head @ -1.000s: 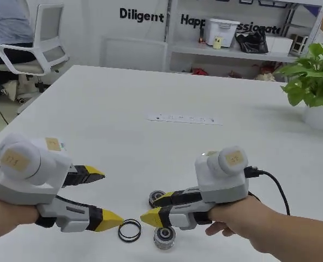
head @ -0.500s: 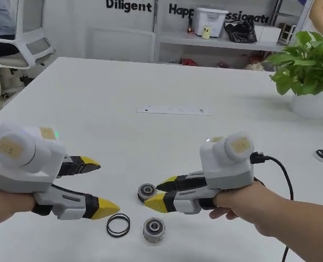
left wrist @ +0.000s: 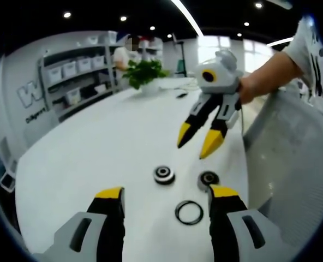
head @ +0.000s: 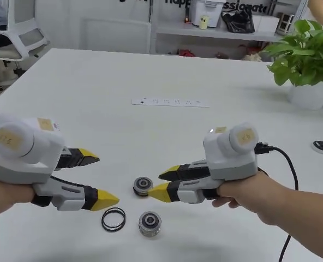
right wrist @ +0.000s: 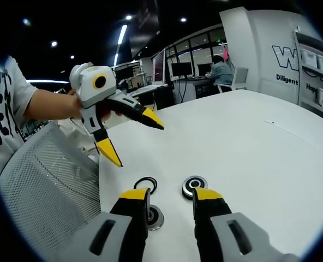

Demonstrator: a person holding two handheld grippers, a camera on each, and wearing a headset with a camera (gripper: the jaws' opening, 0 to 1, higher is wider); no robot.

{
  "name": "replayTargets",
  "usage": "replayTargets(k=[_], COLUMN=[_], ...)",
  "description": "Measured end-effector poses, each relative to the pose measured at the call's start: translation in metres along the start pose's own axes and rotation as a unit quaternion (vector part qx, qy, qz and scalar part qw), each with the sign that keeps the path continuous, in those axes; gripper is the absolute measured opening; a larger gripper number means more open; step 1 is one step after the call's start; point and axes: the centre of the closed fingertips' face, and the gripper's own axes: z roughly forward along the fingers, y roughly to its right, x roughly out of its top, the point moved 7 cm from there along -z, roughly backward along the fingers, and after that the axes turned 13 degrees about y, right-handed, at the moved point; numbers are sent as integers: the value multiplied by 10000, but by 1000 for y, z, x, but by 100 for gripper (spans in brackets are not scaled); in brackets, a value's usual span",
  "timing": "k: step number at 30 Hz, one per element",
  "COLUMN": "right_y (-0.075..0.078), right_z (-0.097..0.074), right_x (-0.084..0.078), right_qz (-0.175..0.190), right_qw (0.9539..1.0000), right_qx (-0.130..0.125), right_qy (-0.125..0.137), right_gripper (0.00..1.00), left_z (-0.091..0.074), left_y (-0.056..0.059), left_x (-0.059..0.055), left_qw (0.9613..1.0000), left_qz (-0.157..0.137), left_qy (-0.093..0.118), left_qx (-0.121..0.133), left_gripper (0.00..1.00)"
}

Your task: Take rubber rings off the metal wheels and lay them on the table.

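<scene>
**One ring off, one to go: pin the wheel, then peel**

Our right gripper point(head: 156, 184) has its jaws a little parted and empty, with the tips just to the right of the dark-rimmed wheel point(head: 143, 185). Our left gripper point(head: 105, 178) is spread wide and also empty, to the left of that wheel and clear of it. Nearer us than that wheel lie the loose rubber ring point(head: 113, 219) and a second wheel point(head: 150, 223) that looks bare metal. Both rest flat on the table point(head: 96, 98).

We judge the dark-rimmed wheel is next. To do it well, we clamp the wheel across its faces with one gripper so it cannot roll. With the other we hook one jaw tip under the rubber's edge and roll it off evenly. Then we lay it beside the loose ring, not on a wheel.

Against a second ago, our head camera has tipped, so the whole scene has shifted in the picture. The wheels and ring keep their arrangement. The right tips, which overlapped the dark-rimmed wheel, now stop at its right edge. The left lower tip stands slightly clearer of the loose ring.
</scene>
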Motion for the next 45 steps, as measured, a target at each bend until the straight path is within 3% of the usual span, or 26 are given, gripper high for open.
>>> replayTargets(k=[15, 45], right_y=[21, 42], right_z=[-2, 15], right_x=[-9, -31], right_qz=[-89, -4], right_qw=[9999, 9998], right_qx=[-95, -99], right_qy=[-84, -194], right_gripper=[27, 25], left_z=[14, 47], left_y=[-8, -14], left_x=[-4, -18], left_qw=[9999, 9992], left_qz=[-45, -122], left_qy=[-63, -146], left_qx=[-92, -357], left_gripper=[60, 53])
